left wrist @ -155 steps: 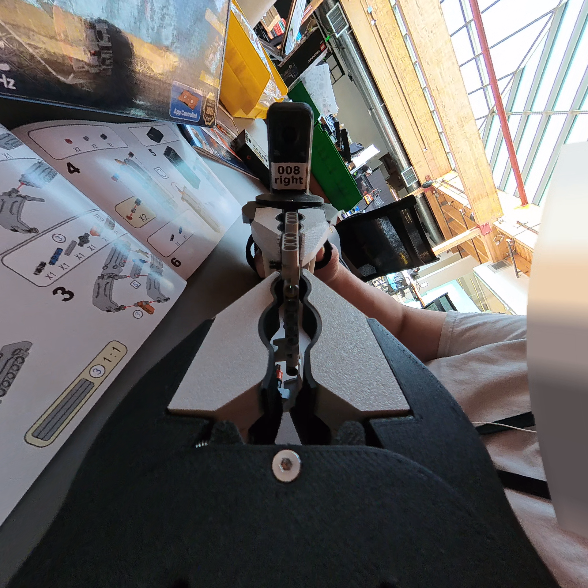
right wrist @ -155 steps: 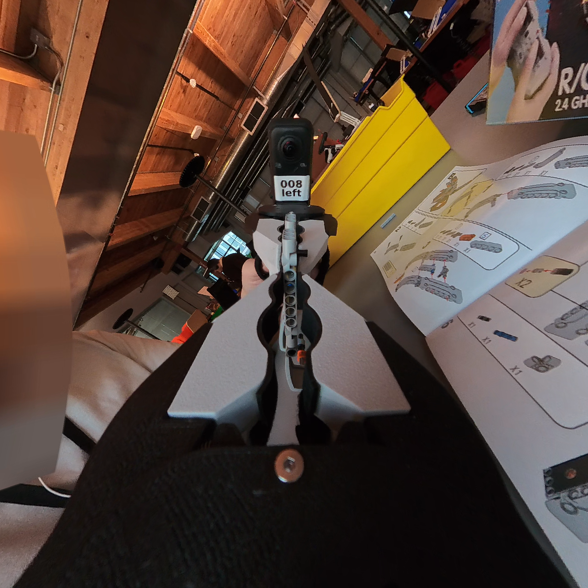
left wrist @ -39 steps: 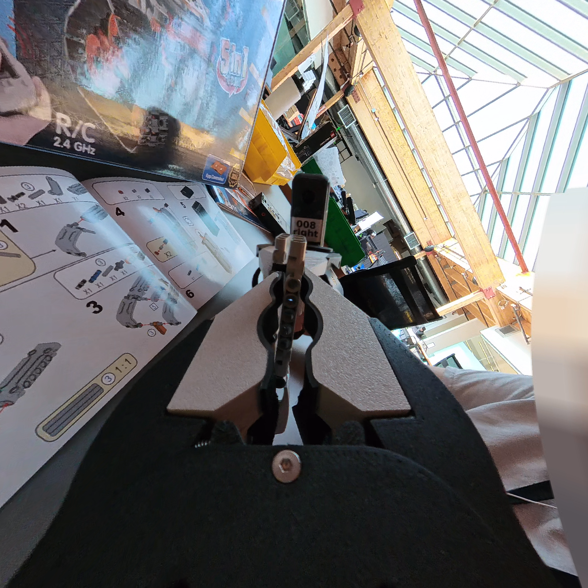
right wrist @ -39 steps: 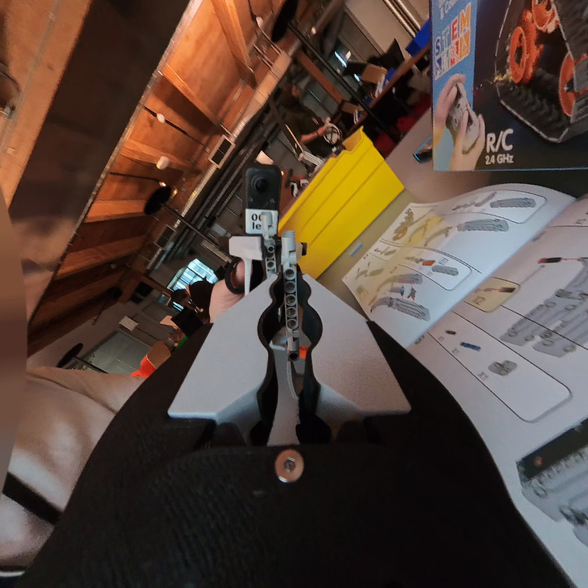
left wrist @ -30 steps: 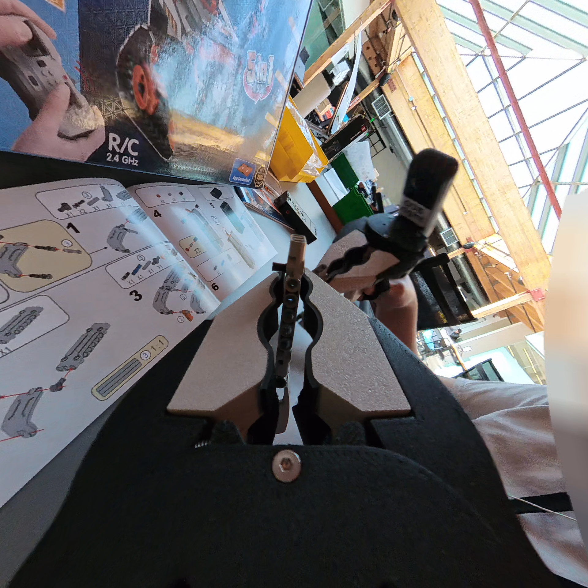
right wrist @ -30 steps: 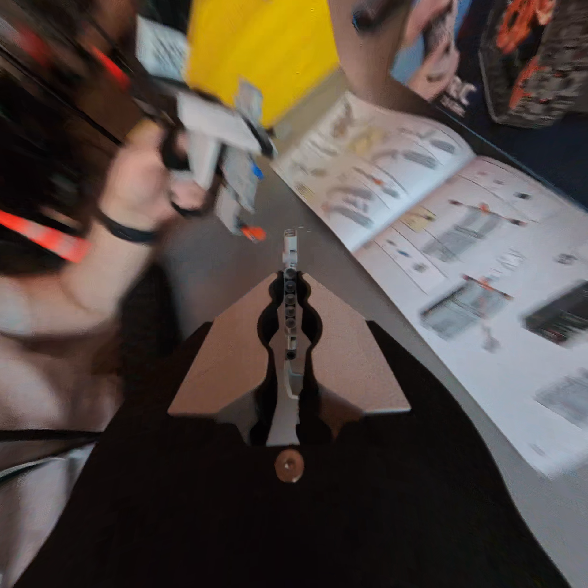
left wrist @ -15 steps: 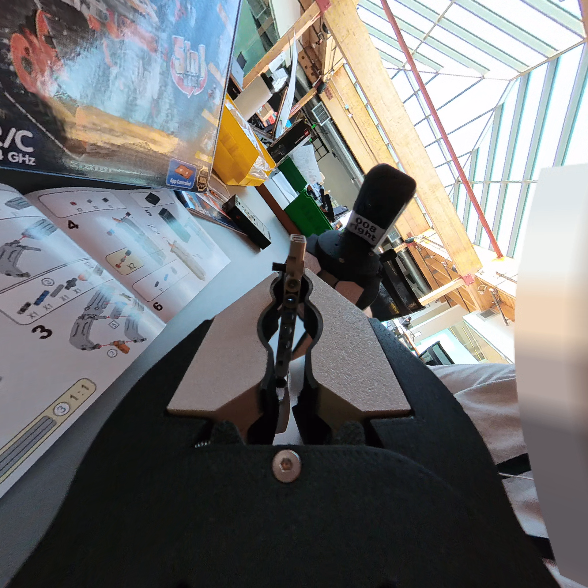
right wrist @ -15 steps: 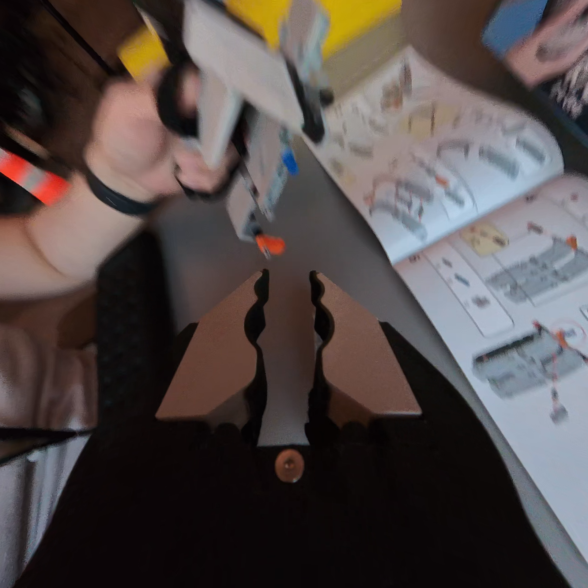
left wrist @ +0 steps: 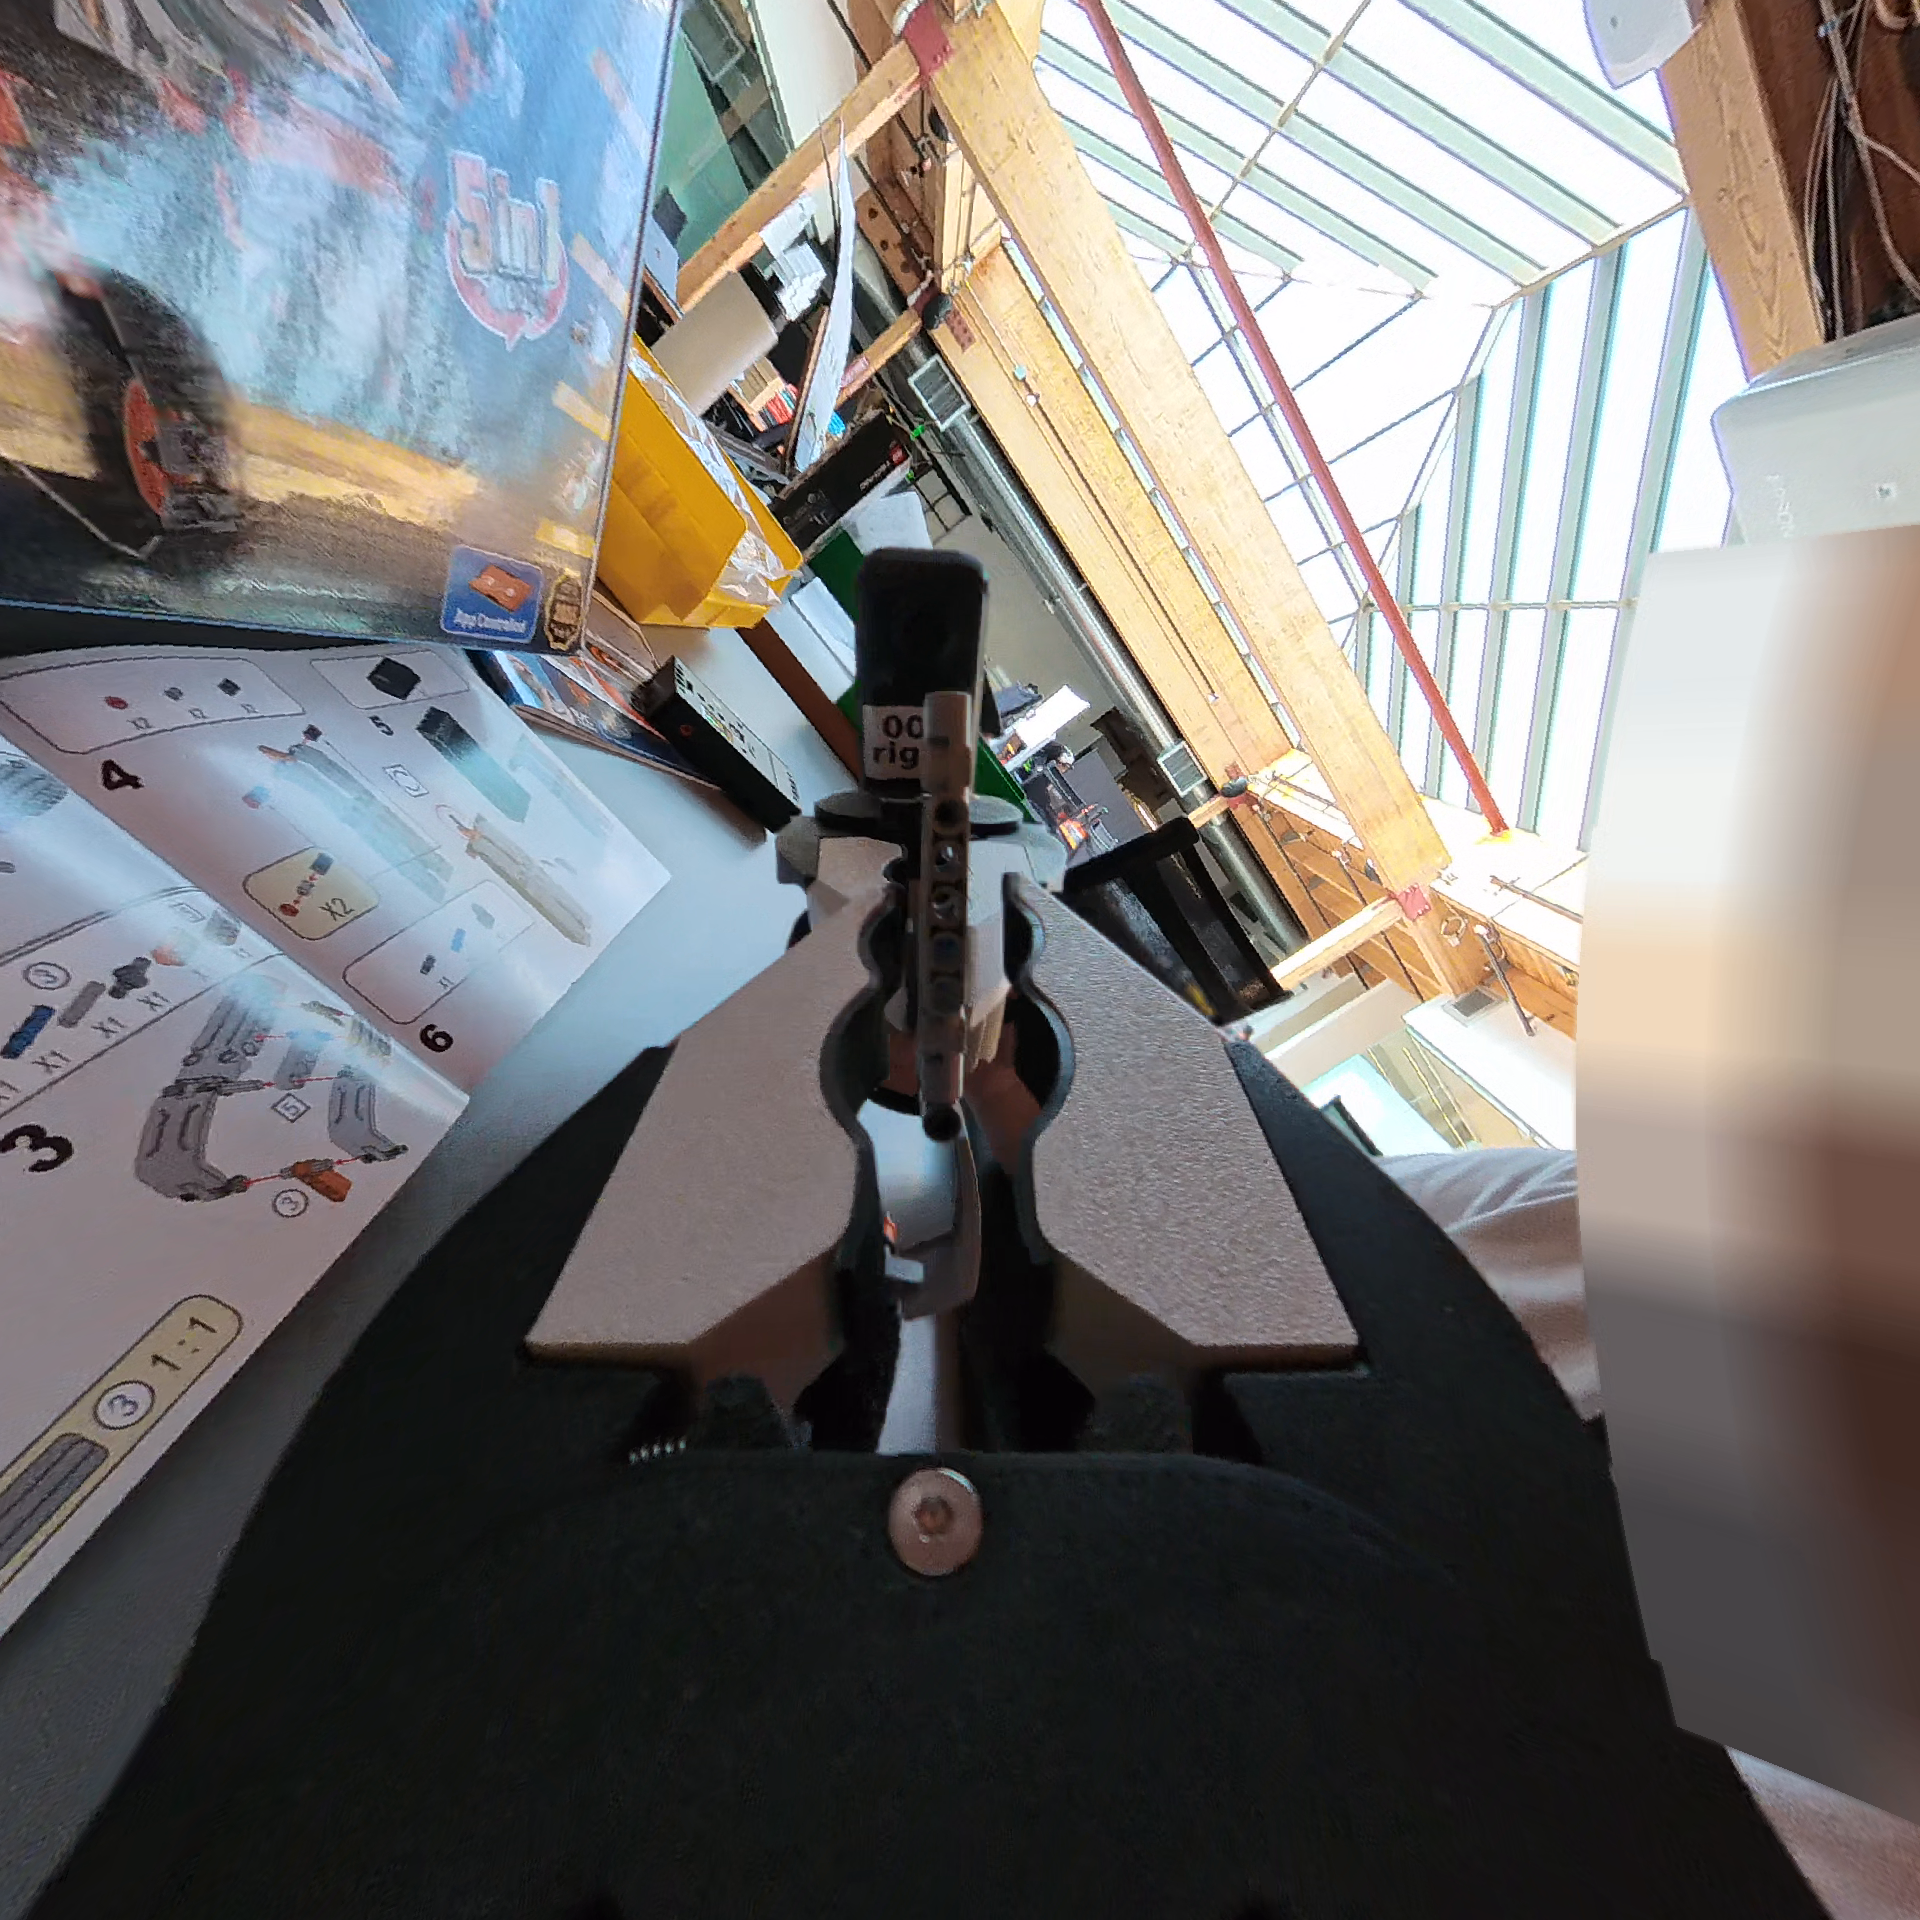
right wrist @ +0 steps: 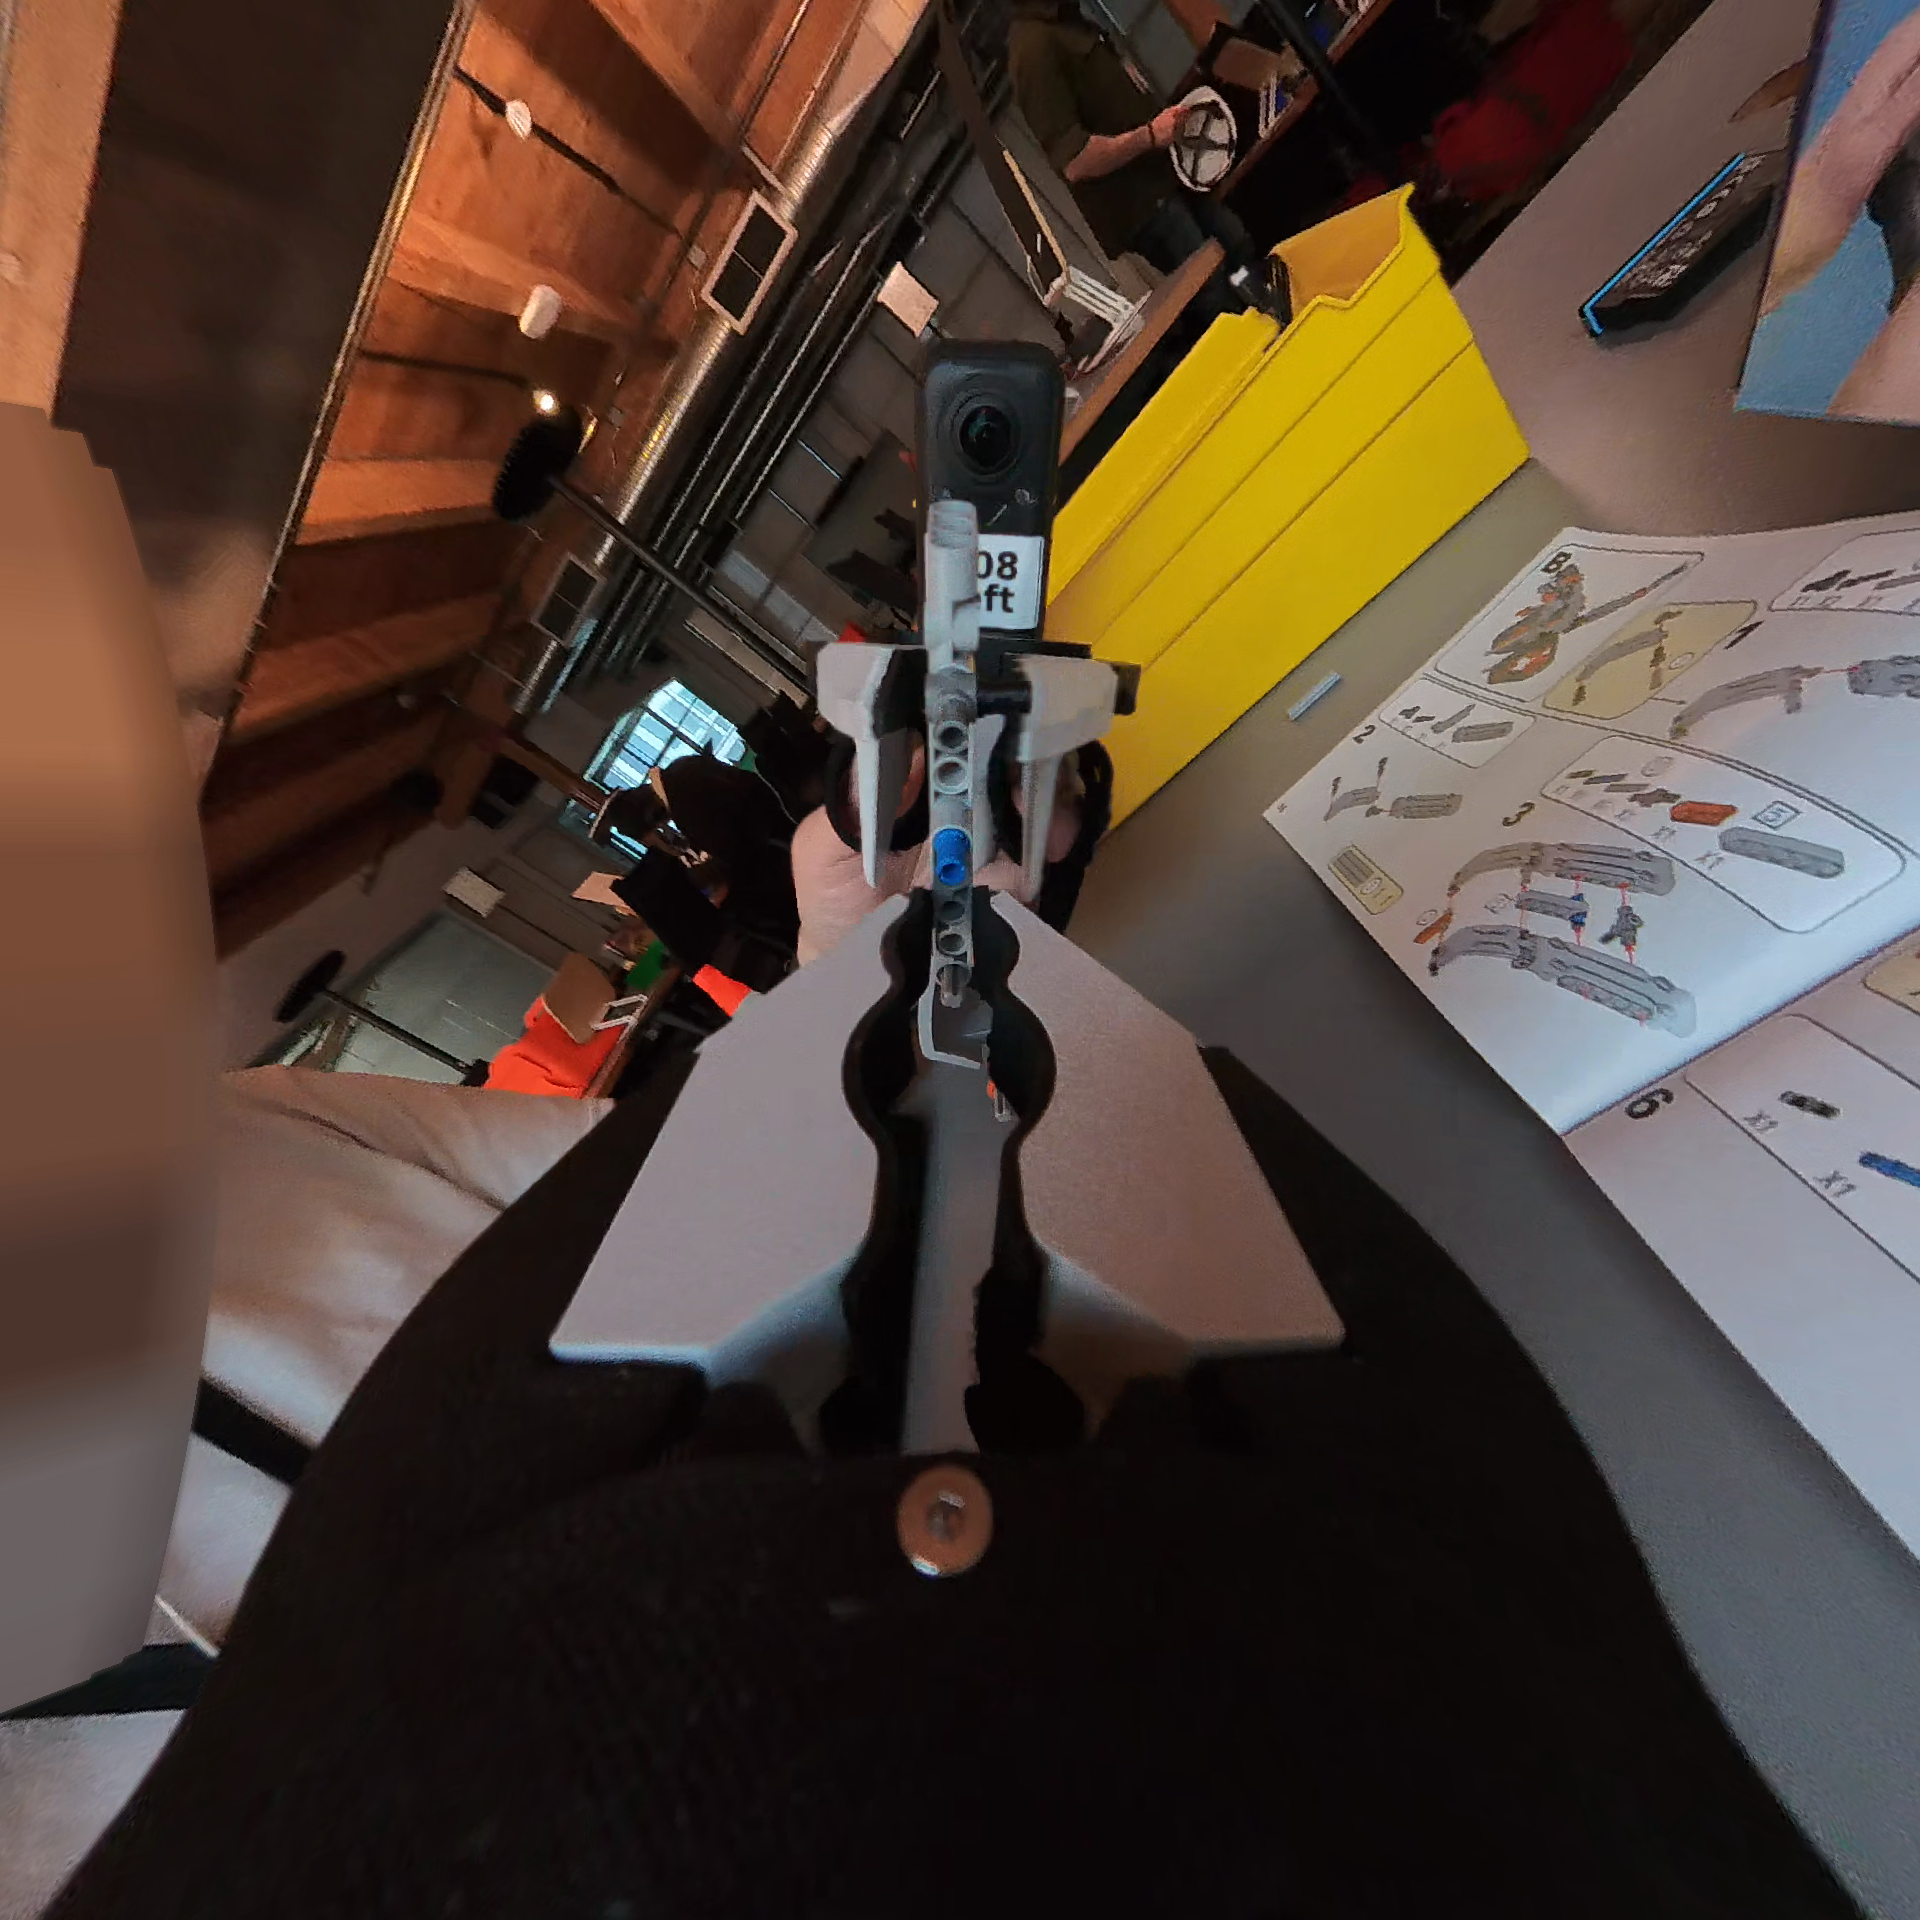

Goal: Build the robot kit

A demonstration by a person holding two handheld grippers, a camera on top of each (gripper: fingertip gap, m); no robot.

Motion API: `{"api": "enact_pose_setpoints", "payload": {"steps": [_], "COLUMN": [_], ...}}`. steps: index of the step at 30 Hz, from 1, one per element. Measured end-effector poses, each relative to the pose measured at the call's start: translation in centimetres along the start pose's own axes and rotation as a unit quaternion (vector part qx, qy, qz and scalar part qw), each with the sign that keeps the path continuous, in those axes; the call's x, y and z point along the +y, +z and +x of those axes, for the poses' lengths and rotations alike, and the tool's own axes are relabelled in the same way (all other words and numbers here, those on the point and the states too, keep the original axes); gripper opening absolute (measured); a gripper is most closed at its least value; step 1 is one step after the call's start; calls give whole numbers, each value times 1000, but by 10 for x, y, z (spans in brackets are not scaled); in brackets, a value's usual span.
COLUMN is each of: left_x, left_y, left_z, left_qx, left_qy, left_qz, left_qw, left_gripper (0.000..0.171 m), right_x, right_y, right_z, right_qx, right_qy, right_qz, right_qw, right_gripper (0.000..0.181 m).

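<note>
A grey holed beam assembly (left wrist: 943, 935) with a blue pin (right wrist: 948, 857) and a curved grey part stands upright between both grippers, above the table. My right gripper (right wrist: 953, 909) is shut on its lower end. My left gripper (left wrist: 948, 894) is open, its fingers apart on either side of the beam without touching it. In the right wrist view the left gripper (right wrist: 951, 873) faces me with its jaws spread around the beam. In the left wrist view the right gripper's camera block (left wrist: 920, 623) stands just behind the beam.
An open instruction booklet (left wrist: 260, 935) lies on the grey table (left wrist: 665, 956) and also shows in the right wrist view (right wrist: 1662, 831). A toy box (left wrist: 312, 260) stands behind it. Yellow bins (right wrist: 1299, 499) stand at the table's far side. The person's light sleeve (right wrist: 343, 1195) is close by. My two grippers' fingertips are within a few centimetres of each other.
Half a second ago the left gripper held the beam and the right was open and empty. Now the right has swung back, shut on the beam, and the left has opened.
</note>
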State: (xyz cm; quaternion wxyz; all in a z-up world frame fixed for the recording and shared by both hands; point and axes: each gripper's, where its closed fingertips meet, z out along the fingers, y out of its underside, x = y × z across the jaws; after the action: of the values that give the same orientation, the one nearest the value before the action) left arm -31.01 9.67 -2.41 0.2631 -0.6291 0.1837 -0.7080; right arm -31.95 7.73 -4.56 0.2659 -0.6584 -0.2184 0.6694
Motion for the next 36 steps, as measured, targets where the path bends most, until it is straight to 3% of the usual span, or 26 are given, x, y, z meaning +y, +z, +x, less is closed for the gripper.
{"api": "enact_pose_setpoints", "payload": {"steps": [5,11,23,26,30,32,36], "left_x": [10,25,34,27,14,12,10], "left_y": [4,9,18,12,-1,-5,-9], "left_z": [-1,-5,-11,-16,-24,-27,-29], "left_qx": [-2,-18,-35,-50,-74,-89,-97], "left_qy": [1,9,34,35,33,44,48], "left_qz": [-31,-79,-92,-75,-50,-47,-48], "left_qw": [1000,997,995,995,995,994,993], "left_gripper": [10,18,5,5,5,5,5], "right_x": [4,6,11,7,18,32,69], "right_y": [-4,-9,-11,-20,-43,-52,-51], "right_z": [0,1,6,16,26,34,40], "right_qx": [-1,5,12,66,192,265,306], "right_qy": [-4,-22,-35,-81,-213,-267,-284], "right_qz": [-22,-42,-63,-70,-147,-217,-333], "right_qw": [1000,999,997,992,947,901,846], "right_gripper": [5,5,5,28,47,51,50]}}
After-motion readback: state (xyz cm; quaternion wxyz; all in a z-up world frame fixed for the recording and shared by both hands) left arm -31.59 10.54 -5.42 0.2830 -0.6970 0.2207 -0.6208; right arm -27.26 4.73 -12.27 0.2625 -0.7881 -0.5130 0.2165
